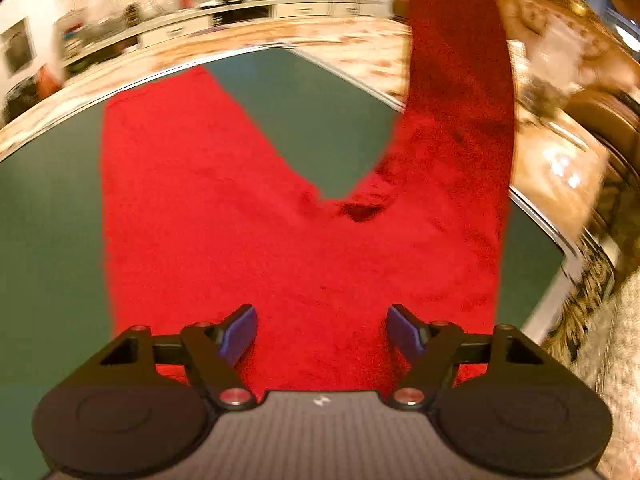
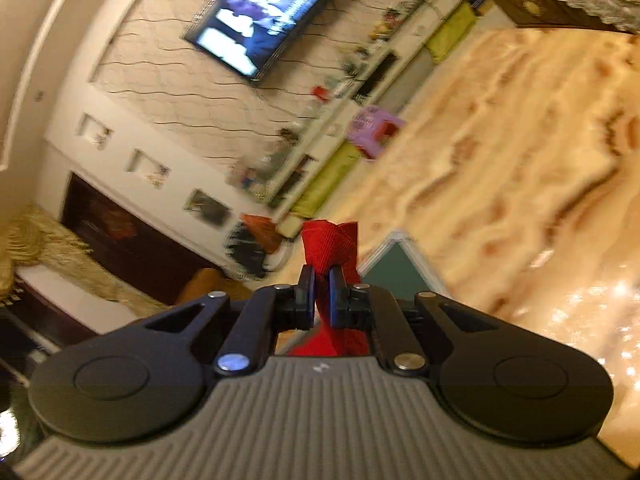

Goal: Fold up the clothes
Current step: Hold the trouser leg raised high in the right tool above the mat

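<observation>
Red trousers (image 1: 248, 208) mostly lie flat on our green table (image 1: 52, 208), one leg lifted up by our right gripper (image 2: 320, 280), pinching its hem. Left gripper (image 1: 322, 326) hovers spread, empty. Folding looks mid-way at best.

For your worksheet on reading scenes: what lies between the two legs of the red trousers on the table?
Only bare green table; the left wrist view shows it between the flat leg and the lifted leg.

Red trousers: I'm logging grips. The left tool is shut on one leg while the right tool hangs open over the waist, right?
Swapped. In the right wrist view the right tool is shut on the red trousers; the left wrist view shows the left tool open over them.
</observation>
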`<state>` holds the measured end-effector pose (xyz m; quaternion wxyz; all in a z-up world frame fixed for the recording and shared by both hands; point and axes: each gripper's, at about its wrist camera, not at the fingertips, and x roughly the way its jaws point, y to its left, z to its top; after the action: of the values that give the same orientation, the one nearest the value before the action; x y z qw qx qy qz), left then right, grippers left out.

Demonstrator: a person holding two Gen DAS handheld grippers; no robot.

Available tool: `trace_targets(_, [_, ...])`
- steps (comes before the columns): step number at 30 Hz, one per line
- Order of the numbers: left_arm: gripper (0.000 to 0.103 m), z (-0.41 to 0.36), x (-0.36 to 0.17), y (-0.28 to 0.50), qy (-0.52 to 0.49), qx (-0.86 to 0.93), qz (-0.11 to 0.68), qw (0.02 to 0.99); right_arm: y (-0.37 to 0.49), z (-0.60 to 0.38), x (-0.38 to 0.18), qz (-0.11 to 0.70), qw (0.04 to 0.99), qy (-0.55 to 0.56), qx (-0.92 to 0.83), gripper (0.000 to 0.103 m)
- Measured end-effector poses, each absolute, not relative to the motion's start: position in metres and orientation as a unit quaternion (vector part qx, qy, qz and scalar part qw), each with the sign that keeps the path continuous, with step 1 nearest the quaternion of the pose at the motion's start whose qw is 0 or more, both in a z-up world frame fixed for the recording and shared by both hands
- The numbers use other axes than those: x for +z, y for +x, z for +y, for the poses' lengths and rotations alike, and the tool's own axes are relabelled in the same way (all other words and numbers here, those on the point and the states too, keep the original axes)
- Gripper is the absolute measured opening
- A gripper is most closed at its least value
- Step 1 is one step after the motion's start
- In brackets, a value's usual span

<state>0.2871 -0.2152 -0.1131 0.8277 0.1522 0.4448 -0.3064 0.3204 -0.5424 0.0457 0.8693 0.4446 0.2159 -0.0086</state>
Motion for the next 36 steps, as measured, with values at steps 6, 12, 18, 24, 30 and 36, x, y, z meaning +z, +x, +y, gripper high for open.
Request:
trace_targets(6, [0.073,-0.214,-0.109,0.294,0.129,-0.322,0.437,0.830,0.325,-0.504,0.085,0.202,0.872,0.445,0.038,0.010])
trace_targets(12, [0.072,-0.218,-0.111,0.338,0.105,-0.297,0.431,0.845,0.314,-0.478,0.105,0.189,0.878,0.438,0.042,0.010])
trace_targets(18, [0.072,-0.232,-0.122,0.350,0.097,-0.319,0.427,0.841,0.299,-0.472,0.122,0.174,0.884,0.433,0.028,0.010])
trace_targets(24, [0.071,-0.225,-0.122,0.360,0.054,-0.317,0.423,0.847,0.283,-0.472,0.121,0.160,0.887,0.433,0.002,0.010])
trace_targets(30, [0.073,-0.214,-0.123,0.352,0.050,-0.324,0.419,0.847,0.269,-0.488,0.111,0.145,0.882,0.447,-0.023,0.010])
trace_targets(36, [0.073,-0.206,-0.119,0.348,0.026,-0.312,0.405,0.859,0.251,-0.500,0.110,0.127,0.881,0.454,-0.036,0.010])
